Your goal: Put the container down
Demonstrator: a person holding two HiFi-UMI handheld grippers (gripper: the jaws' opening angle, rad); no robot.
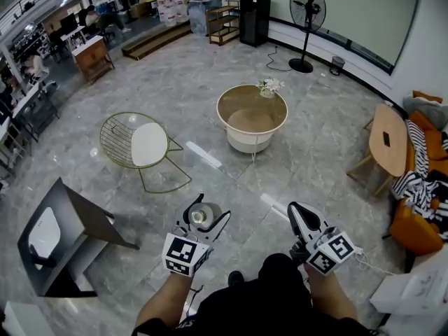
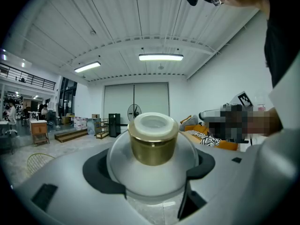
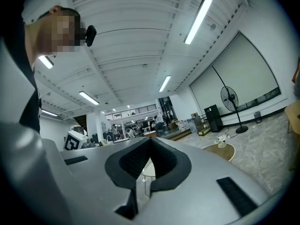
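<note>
The container [image 1: 199,216] is a round, frosted jar with a gold collar and a white cap. My left gripper [image 1: 204,219] is shut on it and holds it well above the marble floor, in front of the person's body. In the left gripper view the container [image 2: 152,146] fills the space between the dark pads [image 2: 99,172], cap pointing away from the camera. My right gripper [image 1: 297,214] hangs at the right at about the same height, shut with nothing in it. In the right gripper view its jaws [image 3: 149,146] meet at the tips.
A round tub-shaped table [image 1: 252,117] with a small flower vase stands ahead. A wire chair [image 1: 140,144] is at its left and a grey side table [image 1: 63,236] at near left. A wooden side table [image 1: 388,142] and an orange sofa [image 1: 420,222] are at the right.
</note>
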